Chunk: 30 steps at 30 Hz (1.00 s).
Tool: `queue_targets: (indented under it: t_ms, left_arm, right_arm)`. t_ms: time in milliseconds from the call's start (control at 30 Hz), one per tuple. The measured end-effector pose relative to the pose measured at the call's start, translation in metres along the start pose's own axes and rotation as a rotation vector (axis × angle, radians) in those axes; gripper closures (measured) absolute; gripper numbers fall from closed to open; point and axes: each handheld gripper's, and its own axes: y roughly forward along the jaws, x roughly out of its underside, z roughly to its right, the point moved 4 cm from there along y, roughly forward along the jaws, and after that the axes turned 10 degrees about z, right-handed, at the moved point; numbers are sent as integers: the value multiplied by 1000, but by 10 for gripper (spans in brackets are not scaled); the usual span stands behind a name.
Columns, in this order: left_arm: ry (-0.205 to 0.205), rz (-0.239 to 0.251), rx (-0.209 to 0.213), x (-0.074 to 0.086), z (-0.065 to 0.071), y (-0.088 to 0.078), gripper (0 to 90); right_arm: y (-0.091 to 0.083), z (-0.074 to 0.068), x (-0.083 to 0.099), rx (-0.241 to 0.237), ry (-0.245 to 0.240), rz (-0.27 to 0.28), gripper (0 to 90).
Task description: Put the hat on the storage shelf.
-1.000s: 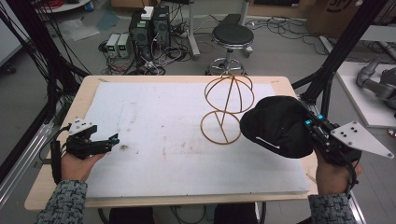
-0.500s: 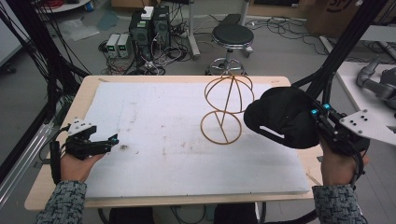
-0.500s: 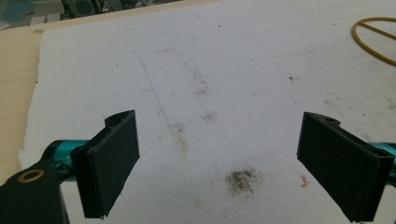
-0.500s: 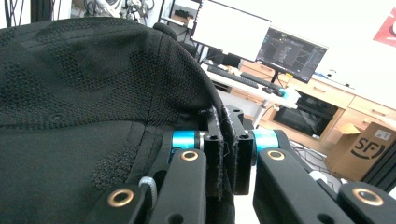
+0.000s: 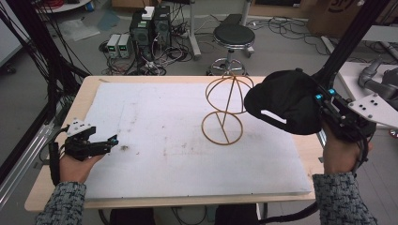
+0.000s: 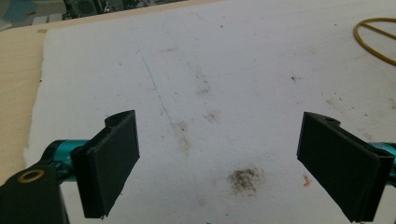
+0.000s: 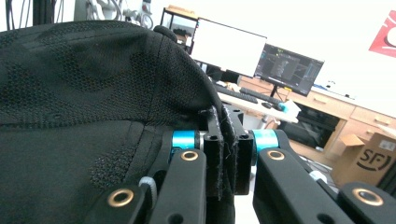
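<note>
The right gripper (image 5: 324,105) is pinching the edge of a black cap (image 5: 286,101), and its jaws are pressed together on the fabric; in the right gripper view the thin cloth of the cap (image 7: 88,93) is sitting squeezed between the two black jaws. The cap is hanging in the air above the right edge of the bench (image 5: 309,152), not touching the surface. Its rounded crown is pointing toward the gold wire stand (image 5: 224,110), and it is just beside the upper round part of the stand. I cannot tell if they are touching.

The wire stand is standing upright on the white mat (image 5: 159,140), nearer to the far edge and the right side of the bench, with its ring base lying flat on the mat.

The left gripper (image 5: 105,143) is resting low at the left edge of the bench, near the front left corner, well apart from the cap and the stand. Its jaws are spread wide, and in the left gripper view nothing is lying between them except the stained mat (image 6: 224,93). A small part of the stand's base ring (image 6: 376,44) is showing at the top right of that view.
</note>
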Motion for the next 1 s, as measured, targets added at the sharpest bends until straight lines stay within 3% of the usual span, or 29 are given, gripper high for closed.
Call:
queue_targets:
  t_ms: [467,1000]
  left_arm:
    - [4,3,2,-2,-3,-2,132]
    - [4,6,12,-4,0,1,131]
  right_arm:
    - [40,-8,-15,-14,31,53,878]
    - [47,-4,-29,-8,36,92,878]
